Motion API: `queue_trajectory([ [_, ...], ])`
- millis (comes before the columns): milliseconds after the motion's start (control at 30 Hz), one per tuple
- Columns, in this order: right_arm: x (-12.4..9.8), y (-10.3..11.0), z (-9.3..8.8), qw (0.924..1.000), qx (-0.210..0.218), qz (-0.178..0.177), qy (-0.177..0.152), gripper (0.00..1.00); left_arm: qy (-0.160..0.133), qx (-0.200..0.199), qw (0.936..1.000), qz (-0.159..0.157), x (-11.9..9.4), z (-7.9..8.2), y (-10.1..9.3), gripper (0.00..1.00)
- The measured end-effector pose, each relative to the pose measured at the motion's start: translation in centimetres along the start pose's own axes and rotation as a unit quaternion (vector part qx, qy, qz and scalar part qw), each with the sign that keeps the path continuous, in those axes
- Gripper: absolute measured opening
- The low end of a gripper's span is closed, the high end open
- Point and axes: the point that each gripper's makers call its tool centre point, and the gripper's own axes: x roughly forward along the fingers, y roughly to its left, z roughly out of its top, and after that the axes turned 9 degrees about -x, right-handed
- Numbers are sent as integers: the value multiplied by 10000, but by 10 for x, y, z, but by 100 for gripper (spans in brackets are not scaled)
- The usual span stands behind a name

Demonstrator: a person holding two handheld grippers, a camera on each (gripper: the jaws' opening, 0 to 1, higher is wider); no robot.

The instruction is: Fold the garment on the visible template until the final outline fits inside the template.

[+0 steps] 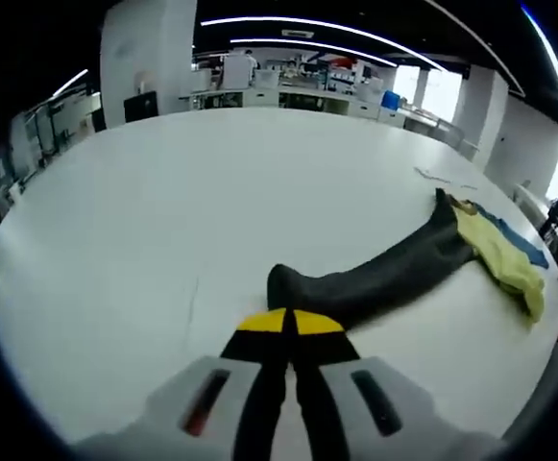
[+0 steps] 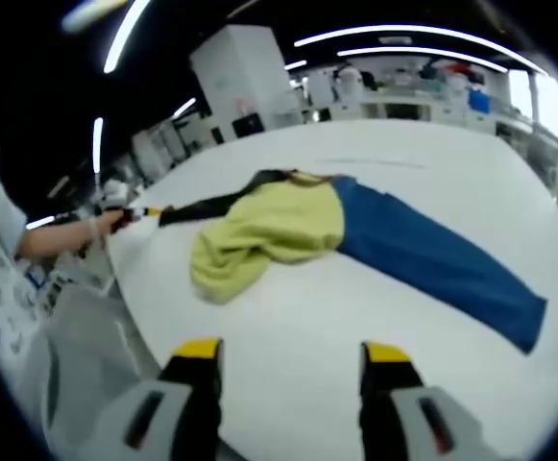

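1. Broadly, one white table (image 1: 163, 211) spreads across both views, with a lab room of benches and ceiling lights behind it.
2. One garment (image 2: 288, 226) lies on the table, showing three colours: a yellow-green body bunched in the middle, a blue sleeve (image 2: 442, 259) laid flat and a dark sleeve (image 1: 384, 274) stretched out long.
3. One left gripper (image 1: 288, 322) has its yellow-tipped jaws closed on the end of the dark sleeve, right at the table surface.
4. One right gripper (image 2: 288, 351) hovers with its two jaws spread wide and nothing between them, near the yellow-green part but apart from it.
5. One hand (image 2: 115, 219) shows in the right gripper view, at the far end of the dark sleeve.
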Motion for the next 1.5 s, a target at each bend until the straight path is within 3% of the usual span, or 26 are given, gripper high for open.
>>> queue_trajectory([
  [167, 2, 2, 0, 10000, 25, 16, 10, 55, 72, 132, 9998, 155, 1, 9, 8, 0],
  [233, 2, 3, 0, 10000, 31, 6, 11, 55, 142, 166, 9996, 200, 12, 15, 15, 0],
  [467, 4, 3, -2, 10000, 54, 3, 47, 55, 368, 248, 9985, 306, 23, 11, 17, 0],
  [700, 4, 1, -3, 9999, 99, -14, 45, 55, 385, 312, 9981, 360, 30, 8, 23, 0],
  [867, 5, 1, -4, 9999, 95, 4, 43, 56, 245, 237, 9990, 281, 27, 7, 17, 1],
  [1100, 6, 2, -2, 10000, 78, 42, 17, 57, 106, 175, 9997, 112, 26, 8, 8, 20],
  [1233, 7, 3, 1, 10000, 39, 67, -10, 57, -56, 344, 9994, -63, 29, 17, -4, 50],
  [1367, 8, 5, 3, 10000, 11, 94, -21, 57, -121, 423, 9988, -220, 25, 17, -19, 73],
  [1433, 10, 6, 4, 9999, -20, 117, -19, 57, -130, 419, 9984, -353, 24, 17, -30, 80],
  [1500, 11, 10, 6, 9998, -98, 150, -5, 57, -168, 486, 9974, -501, 24, 18, -38, 79],
])
